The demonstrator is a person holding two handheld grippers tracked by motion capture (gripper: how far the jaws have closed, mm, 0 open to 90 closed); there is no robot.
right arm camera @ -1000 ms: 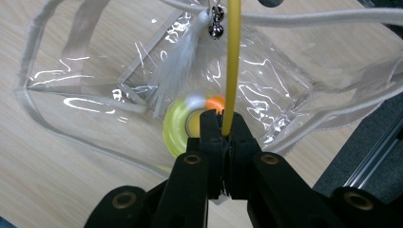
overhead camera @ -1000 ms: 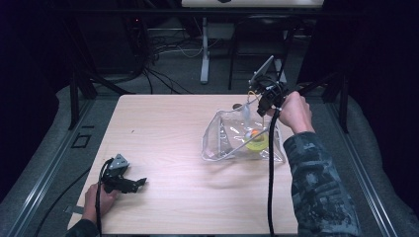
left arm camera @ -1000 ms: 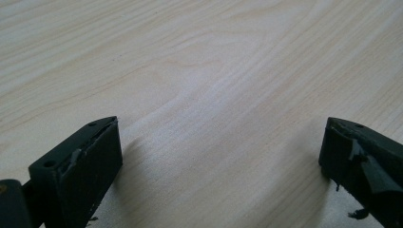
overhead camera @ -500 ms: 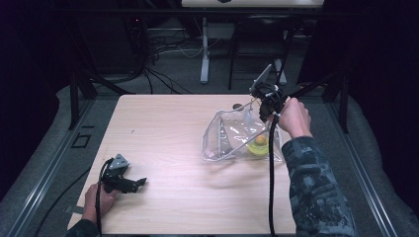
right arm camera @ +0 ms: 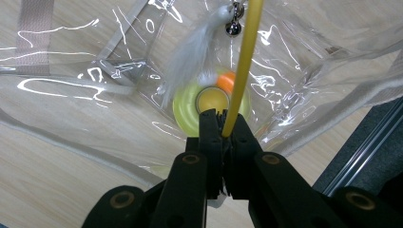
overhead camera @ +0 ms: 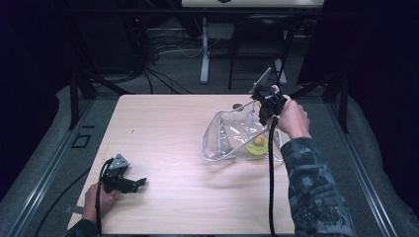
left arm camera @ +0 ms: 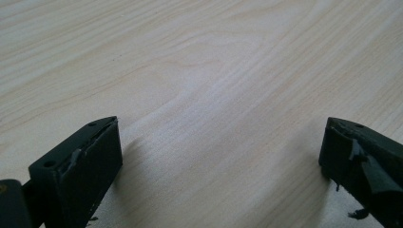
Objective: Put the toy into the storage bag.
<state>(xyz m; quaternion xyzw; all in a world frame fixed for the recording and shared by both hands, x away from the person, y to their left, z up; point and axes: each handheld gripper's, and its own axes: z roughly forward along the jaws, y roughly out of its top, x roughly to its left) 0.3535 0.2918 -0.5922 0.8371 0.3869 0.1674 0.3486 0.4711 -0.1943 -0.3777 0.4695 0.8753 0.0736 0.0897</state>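
Right claw (right arm camera: 222, 124) pinching a thin yellow stick (right arm camera: 242, 61) over the clear bag (overhead camera: 232, 136) near the table's (overhead camera: 163, 128) right edge. Left claw (overhead camera: 132, 183) wide, holding nothing, near the front left corner.

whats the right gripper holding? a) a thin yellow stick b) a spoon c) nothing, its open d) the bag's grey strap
a: in the right gripper view the right gripper is shut on the yellow stick, which runs up over the clear bag, with a white feather hanging beside it.
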